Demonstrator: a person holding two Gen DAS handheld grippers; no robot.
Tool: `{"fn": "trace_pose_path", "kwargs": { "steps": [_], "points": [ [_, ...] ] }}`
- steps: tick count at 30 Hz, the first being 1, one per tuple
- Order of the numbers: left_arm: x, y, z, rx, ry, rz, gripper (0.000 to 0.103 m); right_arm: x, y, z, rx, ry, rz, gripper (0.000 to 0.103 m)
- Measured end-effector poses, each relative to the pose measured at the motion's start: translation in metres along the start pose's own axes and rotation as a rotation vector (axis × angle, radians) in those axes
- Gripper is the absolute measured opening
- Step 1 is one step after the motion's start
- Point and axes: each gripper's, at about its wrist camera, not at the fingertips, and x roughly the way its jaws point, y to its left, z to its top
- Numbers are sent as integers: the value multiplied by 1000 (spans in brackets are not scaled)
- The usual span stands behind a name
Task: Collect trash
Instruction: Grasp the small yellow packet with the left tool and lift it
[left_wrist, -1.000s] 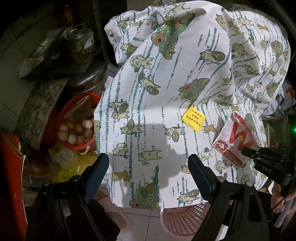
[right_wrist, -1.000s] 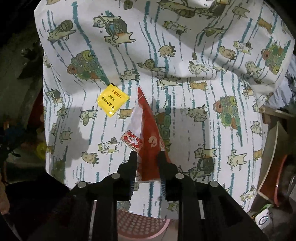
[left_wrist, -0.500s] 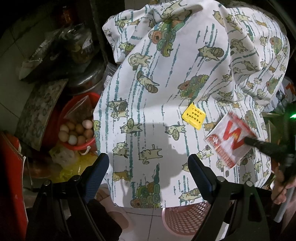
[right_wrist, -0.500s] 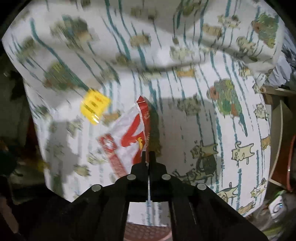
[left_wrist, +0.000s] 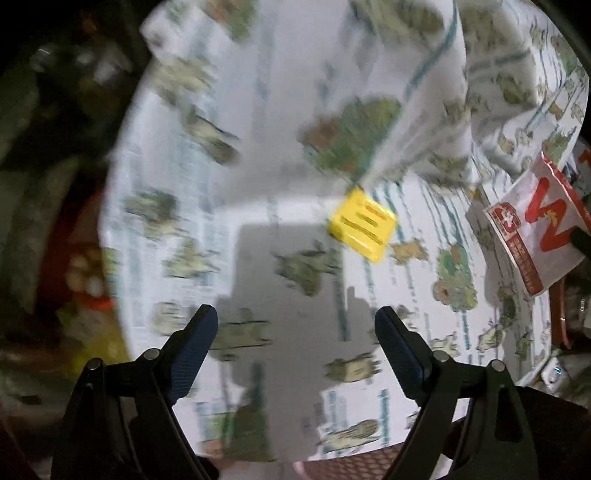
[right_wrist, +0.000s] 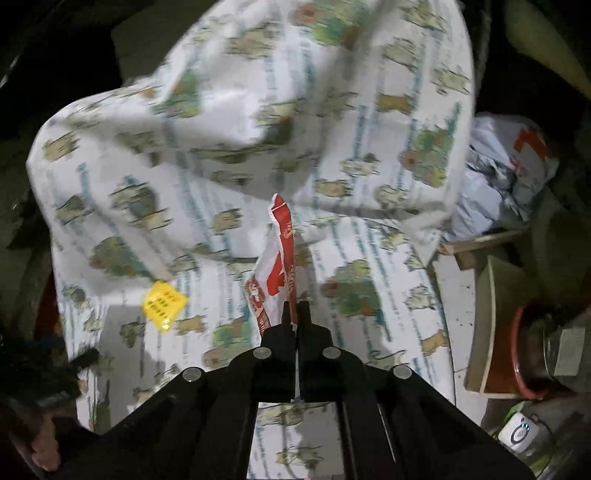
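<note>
A red and white snack wrapper (right_wrist: 275, 273) is lifted off the cat-print cloth (right_wrist: 229, 155), with my right gripper (right_wrist: 294, 314) shut on its lower edge. The same wrapper (left_wrist: 532, 225) shows at the right edge of the left wrist view, hanging above the cloth (left_wrist: 258, 155). A small yellow sachet (left_wrist: 364, 225) lies flat on the cloth, ahead and a little right of my left gripper (left_wrist: 295, 332). That gripper stands open with nothing between its blue fingers (left_wrist: 195, 339). In the right wrist view the yellow sachet (right_wrist: 162, 304) lies left of the wrapper.
A pink mesh basket (left_wrist: 354, 465) sits on the floor under the cloth's near edge. A red bowl of eggs (left_wrist: 85, 273) stands at the left. Crumpled plastic bags (right_wrist: 498, 177), a wooden board (right_wrist: 484, 325) and a red-rimmed container (right_wrist: 517, 350) crowd the right side.
My right gripper shut on the red and white wrapper and lifted it off the cloth to the right. My left gripper came down closer to the cloth and the yellow sachet.
</note>
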Motion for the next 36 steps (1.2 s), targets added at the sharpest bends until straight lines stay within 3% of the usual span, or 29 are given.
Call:
{"fn": "trace_pose_path", "kwargs": {
  "steps": [8,15,19,20,22,24,27,33,36],
  "points": [
    [38,-51,28,278,-75,19,86,7,-27,11,96,41,37,1],
    [70,-48,53,256,-43,-30,86,8,-31,20,83,42,50,1],
    [77,-47,59,265,-23,-108,71,12,-38,23,109,61,56,1],
    [76,-49,60,273,-27,-101,69,12,-38,24,106,60,57,1],
    [75,-56,57,316,-52,-52,49,10,-38,25,94,49,55,1],
    [71,-61,52,339,-63,-68,36,8,-37,25,79,41,39,1],
    [66,-67,41,375,-79,-64,26,9,-40,23,89,51,39,1],
    [41,-70,11,425,-78,-56,20,5,-44,18,99,50,43,1],
    [13,-67,0,409,-79,-90,20,0,-44,15,93,40,32,1]
  ]
}}
